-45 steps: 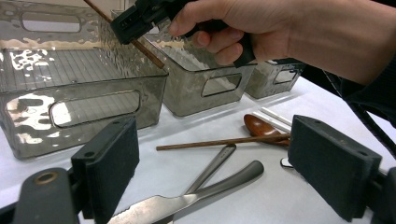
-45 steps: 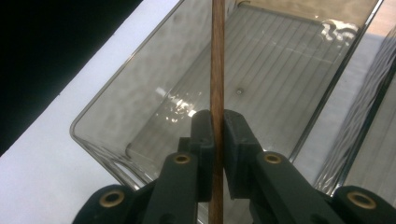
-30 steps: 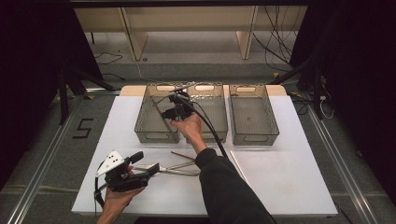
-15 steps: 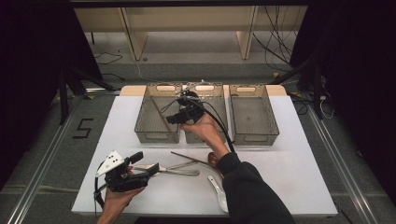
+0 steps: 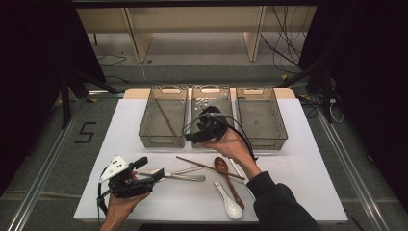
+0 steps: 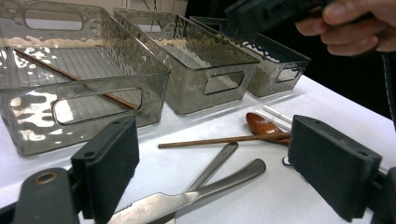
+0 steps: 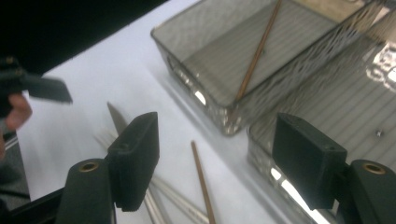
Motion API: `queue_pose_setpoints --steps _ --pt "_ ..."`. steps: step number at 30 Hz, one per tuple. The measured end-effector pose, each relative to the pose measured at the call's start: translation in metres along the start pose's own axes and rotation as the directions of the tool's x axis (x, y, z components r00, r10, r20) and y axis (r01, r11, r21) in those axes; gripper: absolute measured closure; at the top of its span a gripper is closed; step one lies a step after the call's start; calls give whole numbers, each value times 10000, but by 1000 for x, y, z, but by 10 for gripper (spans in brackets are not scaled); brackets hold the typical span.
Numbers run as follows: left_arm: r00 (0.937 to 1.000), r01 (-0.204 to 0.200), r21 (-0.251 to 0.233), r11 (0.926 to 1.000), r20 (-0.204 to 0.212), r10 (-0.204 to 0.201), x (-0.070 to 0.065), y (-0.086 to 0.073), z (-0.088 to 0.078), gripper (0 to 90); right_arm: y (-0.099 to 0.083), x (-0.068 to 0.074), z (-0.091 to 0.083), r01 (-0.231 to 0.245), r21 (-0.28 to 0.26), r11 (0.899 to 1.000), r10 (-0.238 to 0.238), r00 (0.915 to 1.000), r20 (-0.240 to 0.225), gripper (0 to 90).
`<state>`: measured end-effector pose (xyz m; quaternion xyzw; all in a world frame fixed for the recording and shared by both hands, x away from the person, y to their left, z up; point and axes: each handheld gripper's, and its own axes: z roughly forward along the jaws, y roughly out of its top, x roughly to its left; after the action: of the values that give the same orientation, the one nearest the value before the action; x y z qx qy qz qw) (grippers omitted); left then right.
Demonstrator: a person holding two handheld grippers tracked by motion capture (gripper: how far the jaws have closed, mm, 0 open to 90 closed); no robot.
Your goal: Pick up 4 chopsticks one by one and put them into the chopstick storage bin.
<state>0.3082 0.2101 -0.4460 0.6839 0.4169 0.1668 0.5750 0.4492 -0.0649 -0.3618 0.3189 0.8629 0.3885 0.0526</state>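
Chopstick of brown wood [image 5: 165, 119] lies slantwise in the smoky clear plastic bin [image 5: 163, 117] nearest the bench's far-left corner. Right tongs [image 5: 204, 129], just opened wide, hover empty over the middle bin [image 5: 210, 95]; left tongs [image 5: 156, 174] gape over cutlery by the near edge.

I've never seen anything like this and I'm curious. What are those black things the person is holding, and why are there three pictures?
They are hand-held grabbers with two black jaws each. One camera looks down from above; a small camera rides on each grabber. The left gripper is open near a knife on the white table. The right gripper has just been opening, with nothing between its jaws, over three clear bins. One chopstick lies in the left bin. Another chopstick, spoons and a fork wait on the table.
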Motion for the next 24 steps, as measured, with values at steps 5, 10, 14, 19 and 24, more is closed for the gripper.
queue_pose_setpoints --steps 5,10,14,19,24 --pt "10000 8 19 10000 -2 -8 1 0 0 159 -22 0 0 384 581 9976 -385 9993 -6 340" --pt "10000 -4 23 10000 -12 4 1 0 0 159 -35 0 5 400 960 9946 -393 9992 -89 345" --pt "10000 6 12 10000 -2 -6 1 0 0 159 -45 -1 10 588 1407 9883 -574 9983 -141 349" --pt "10000 11 -2 10000 -3 -11 1 0 0 159 -54 0 16 739 1879 9794 -720 9973 -166 360" --pt "10000 9 5 10000 -9 -9 0 0 0 159 -61 0 23 882 2284 9696 -862 9961 -189 388"
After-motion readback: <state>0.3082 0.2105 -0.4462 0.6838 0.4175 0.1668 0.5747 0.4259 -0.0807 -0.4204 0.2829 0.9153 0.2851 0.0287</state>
